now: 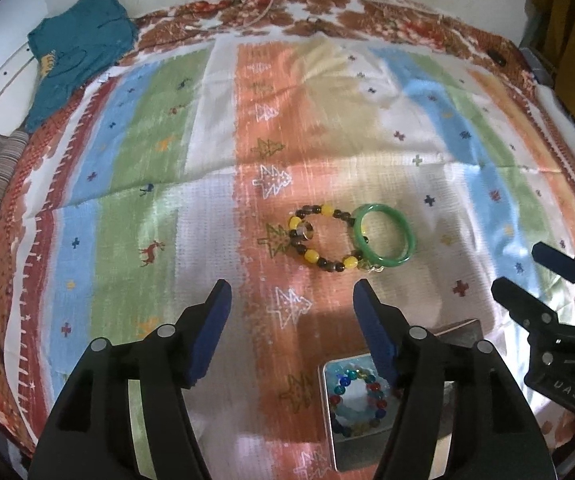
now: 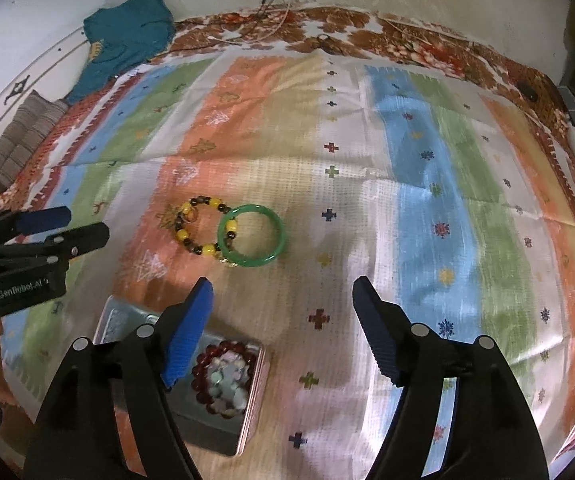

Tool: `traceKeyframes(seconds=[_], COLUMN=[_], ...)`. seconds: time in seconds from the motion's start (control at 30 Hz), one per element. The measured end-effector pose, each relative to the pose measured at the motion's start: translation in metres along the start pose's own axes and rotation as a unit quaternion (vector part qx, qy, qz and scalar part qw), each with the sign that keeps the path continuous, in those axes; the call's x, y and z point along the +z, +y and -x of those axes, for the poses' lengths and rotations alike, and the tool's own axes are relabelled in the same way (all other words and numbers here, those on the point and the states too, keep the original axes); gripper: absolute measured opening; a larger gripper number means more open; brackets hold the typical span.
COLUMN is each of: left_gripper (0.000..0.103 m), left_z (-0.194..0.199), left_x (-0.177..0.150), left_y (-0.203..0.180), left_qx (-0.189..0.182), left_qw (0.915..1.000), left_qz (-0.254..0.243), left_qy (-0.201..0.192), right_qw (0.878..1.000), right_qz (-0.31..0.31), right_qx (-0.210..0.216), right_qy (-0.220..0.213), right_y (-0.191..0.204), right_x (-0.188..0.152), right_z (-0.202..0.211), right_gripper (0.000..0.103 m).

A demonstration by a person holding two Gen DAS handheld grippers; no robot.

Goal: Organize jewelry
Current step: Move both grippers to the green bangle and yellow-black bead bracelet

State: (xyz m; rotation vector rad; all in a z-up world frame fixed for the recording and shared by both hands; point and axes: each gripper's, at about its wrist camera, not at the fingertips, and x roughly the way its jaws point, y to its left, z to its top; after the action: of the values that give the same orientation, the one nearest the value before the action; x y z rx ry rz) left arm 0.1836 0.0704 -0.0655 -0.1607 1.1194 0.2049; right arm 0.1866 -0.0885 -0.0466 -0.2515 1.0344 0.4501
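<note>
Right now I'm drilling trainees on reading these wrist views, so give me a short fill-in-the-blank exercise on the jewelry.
1. The green bangle overlaps the yellow-and-dark beaded bracelet on the ____ cloth.
2. A multicolored beaded bracelet lies inside the open ____.
3. Both grippers' jaws are ____ and hold nothing.

Missing words: striped; tin; open

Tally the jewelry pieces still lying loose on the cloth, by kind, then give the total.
Beaded bracelet (yellow and dark beads): 1
Green bangle: 1
Total: 2, touching each other; the bangle's rim overlaps the bracelet.
</note>
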Motion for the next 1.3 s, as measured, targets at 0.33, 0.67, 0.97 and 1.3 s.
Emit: traceKeyframes(seconds=[0.33, 0.67, 0.97, 1.3], left_gripper=[0.064, 0.064, 0.064, 0.064], left_z=[-0.025, -0.058, -0.077, -0.1], left_x=[0.013, 0.022, 0.03, 0.035], left_y=[0.003, 0.003, 0.002, 0.0], left_qx=[0.009, 0.017, 0.008, 0.001], left_qw=[0.9998, 0.9986, 0.9976, 0.9959], left_qz=[0.001, -0.004, 0.0, -0.003], left_qy=[0.02, 0.051, 0.069, 0.091], right_qw=[1.0, 0.999, 0.998, 0.997], right_qz=[-0.012, -0.001, 0.005, 0.016], right_qx=[0.0, -0.006, -0.013, -0.013], right_qy=[0.014, 0.035, 0.054, 0.07], right_y=[-0.009, -0.007, -0.009, -0.004], right_x=[0.013, 0.023, 0.028, 0.032], right_z=[-0.024, -0.048, -0.07, -0.089], right_gripper=[0.074, 0.074, 0.074, 0.074])
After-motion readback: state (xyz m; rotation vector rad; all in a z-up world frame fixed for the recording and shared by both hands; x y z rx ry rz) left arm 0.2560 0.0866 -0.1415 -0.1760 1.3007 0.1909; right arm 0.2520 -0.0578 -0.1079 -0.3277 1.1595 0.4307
